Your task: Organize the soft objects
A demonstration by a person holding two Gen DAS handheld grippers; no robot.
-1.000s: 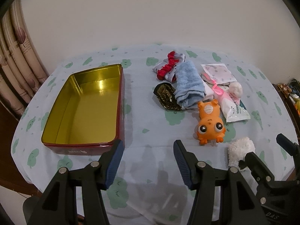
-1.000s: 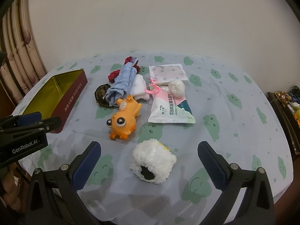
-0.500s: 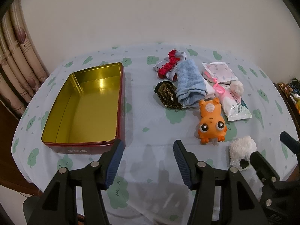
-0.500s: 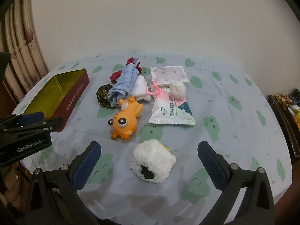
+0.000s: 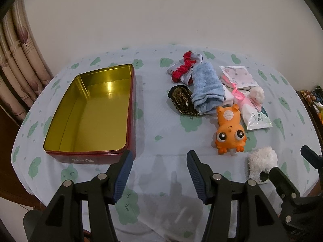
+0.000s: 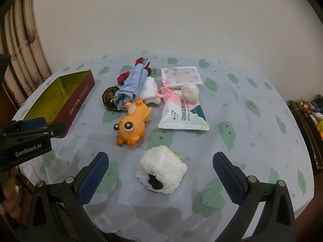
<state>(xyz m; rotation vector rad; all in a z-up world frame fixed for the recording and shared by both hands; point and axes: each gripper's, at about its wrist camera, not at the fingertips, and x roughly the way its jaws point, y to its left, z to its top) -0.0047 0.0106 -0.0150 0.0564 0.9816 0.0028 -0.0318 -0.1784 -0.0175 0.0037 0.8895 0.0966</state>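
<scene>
An empty gold-lined red tin [image 5: 90, 111] sits on the table's left; it also shows in the right wrist view [image 6: 66, 98]. Soft things lie in a cluster to its right: a fluffy white roll [image 6: 161, 169], an orange frog toy [image 6: 132, 125], a blue towel [image 6: 131, 84], a red-and-white sock [image 5: 185, 68], a dark pouch [image 5: 181, 99], a white pompom [image 6: 189, 91] and a wipes packet [image 6: 183, 115]. My right gripper [image 6: 160, 168] is open, its jaws on either side of the white roll. My left gripper [image 5: 159, 165] is open and empty over bare cloth beside the tin's near corner.
A flat printed sachet [image 6: 180, 74] lies at the back of the cluster. Curtains [image 5: 18, 64] hang at the left. A dark shelf with clutter [image 6: 308, 111] stands off the table's right edge. The wall is close behind the table.
Both grippers have shifted slightly; the white roll now sits a little lower between my right jaws. Nothing was grasped or moved.
</scene>
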